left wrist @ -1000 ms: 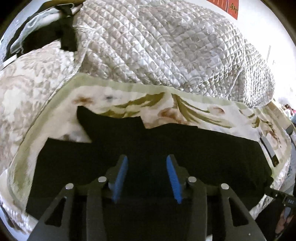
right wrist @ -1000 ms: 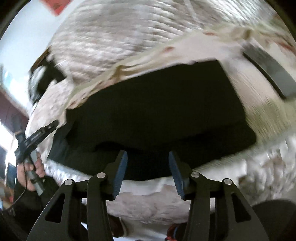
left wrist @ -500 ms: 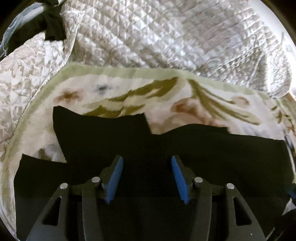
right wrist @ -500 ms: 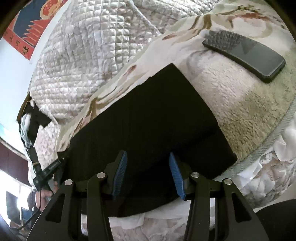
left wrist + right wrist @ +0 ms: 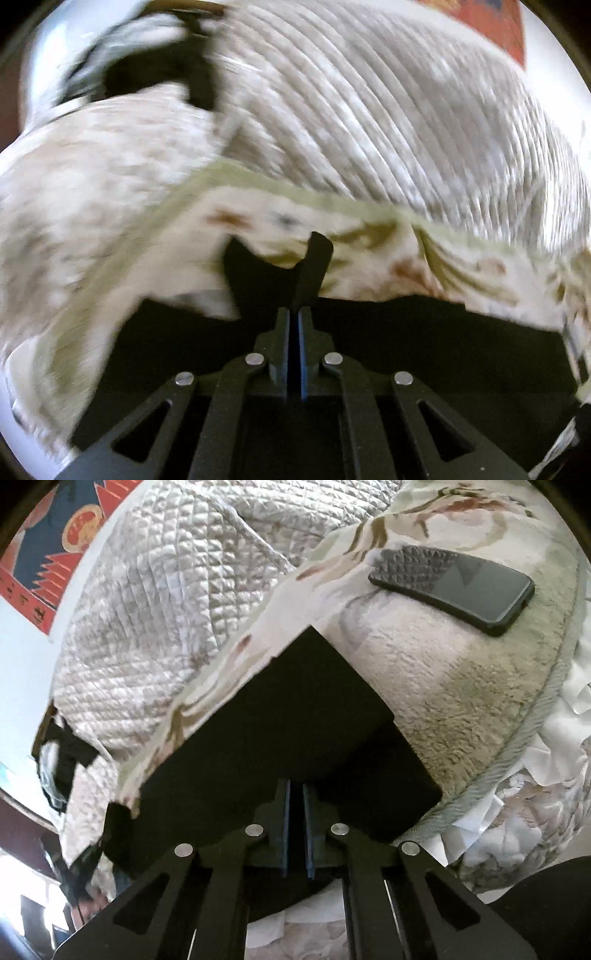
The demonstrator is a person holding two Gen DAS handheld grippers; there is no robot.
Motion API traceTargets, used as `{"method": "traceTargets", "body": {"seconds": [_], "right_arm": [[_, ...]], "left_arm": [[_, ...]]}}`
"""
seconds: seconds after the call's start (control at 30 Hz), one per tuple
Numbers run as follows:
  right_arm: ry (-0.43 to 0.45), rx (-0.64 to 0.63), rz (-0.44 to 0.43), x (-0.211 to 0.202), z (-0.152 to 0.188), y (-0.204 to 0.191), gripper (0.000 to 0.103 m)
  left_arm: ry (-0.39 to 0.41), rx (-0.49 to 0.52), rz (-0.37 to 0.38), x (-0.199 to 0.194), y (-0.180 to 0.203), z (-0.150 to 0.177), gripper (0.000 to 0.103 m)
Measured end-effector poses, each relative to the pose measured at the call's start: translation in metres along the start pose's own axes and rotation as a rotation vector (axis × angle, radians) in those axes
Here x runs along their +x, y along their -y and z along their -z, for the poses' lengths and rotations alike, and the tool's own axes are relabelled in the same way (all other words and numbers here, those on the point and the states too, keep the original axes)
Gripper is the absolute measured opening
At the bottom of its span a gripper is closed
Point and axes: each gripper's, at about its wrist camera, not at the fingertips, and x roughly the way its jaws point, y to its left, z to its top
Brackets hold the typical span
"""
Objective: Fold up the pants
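Observation:
The black pants (image 5: 424,339) lie spread on a floral fleece blanket (image 5: 373,254) on a bed. My left gripper (image 5: 294,321) is shut on the pants; a pinched ridge of black cloth (image 5: 314,266) rises from between its blue pads. This view is blurred by motion. In the right wrist view the pants (image 5: 288,716) lie folded in layers, with their end at the blanket's near edge. My right gripper (image 5: 295,794) is shut on the near edge of the pants.
A black phone (image 5: 458,587) lies on the blanket (image 5: 443,686) beyond the pants, to the right. A quilted grey bedspread (image 5: 369,110) is bunched behind the blanket. Dark clothes (image 5: 155,70) lie at the far left. A red poster (image 5: 48,565) hangs on the wall.
Both grippers were open and have closed on the black pants. The left one has pulled up a ridge of cloth and is moving fast. The right one has moved closer.

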Motion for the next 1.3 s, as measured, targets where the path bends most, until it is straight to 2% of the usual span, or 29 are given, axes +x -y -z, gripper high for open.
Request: {"method": "traceTargets", "body": {"seconds": [0.1,0.2,0.27,0.37,0.4,0.47,0.5,0.53,0.8,0.93,0.97,1.03,1.1,1.2,1.27,1.3], "right_arm": [[0.014,-0.024,-0.008,-0.005,0.001,-0.007,0.006],[0.003,-0.031,-0.019,-0.002,0.003,-0.008,0.006],[-0.013,-0.016,-0.013,0.002,0.003,-0.006,0.007],[-0.036,0.005,-0.003,0.005,0.003,-0.001,0.011],[-0.034,0.002,-0.004,0.004,0.003,-0.001,0.016],[-0.024,-0.005,-0.004,0.002,0.003,-0.001,0.018],[-0.016,-0.008,-0.006,0.001,0.003,-0.002,0.019],[-0.007,-0.010,-0.010,0.001,0.003,-0.003,0.021],[0.044,-0.030,0.035,-0.006,0.006,-0.004,0.022],[0.055,0.033,0.057,-0.002,-0.002,0.010,0.023],[0.066,0.043,0.060,-0.003,-0.004,0.011,0.024],[0.077,0.047,0.064,-0.002,-0.009,0.010,0.038],[0.085,0.052,0.059,0.000,-0.011,0.010,0.047],[0.098,0.052,0.071,0.006,-0.015,0.009,0.047],[0.107,0.052,0.068,0.006,-0.016,0.009,0.045],[0.110,0.045,0.077,0.006,-0.018,0.008,0.024]], "left_arm": [[0.033,-0.076,-0.041,-0.029,-0.035,0.017,0.005],[-0.005,-0.130,-0.062,-0.028,-0.058,0.036,0.005],[-0.065,-0.185,-0.034,-0.019,-0.071,0.048,0.005],[-0.084,-0.231,-0.001,-0.014,-0.078,0.052,0.007],[-0.087,-0.235,0.013,-0.013,-0.079,0.051,0.010],[-0.089,-0.243,0.024,-0.009,-0.078,0.049,0.029],[-0.091,-0.254,0.029,-0.007,-0.079,0.049,0.042],[-0.094,-0.272,0.038,-0.003,-0.079,0.050,0.044],[-0.081,-0.271,0.021,0.007,-0.076,0.044,0.044],[-0.081,-0.262,0.003,0.012,-0.074,0.041,0.044],[-0.080,-0.260,-0.002,0.012,-0.073,0.040,0.044],[-0.079,-0.253,-0.009,0.015,-0.072,0.038,0.044],[-0.079,-0.246,-0.018,0.017,-0.071,0.037,0.044],[-0.076,-0.228,-0.031,0.019,-0.068,0.036,0.044],[-0.072,-0.207,-0.055,0.020,-0.066,0.034,0.027],[-0.074,-0.195,-0.070,0.022,-0.066,0.033,0.007]]}}
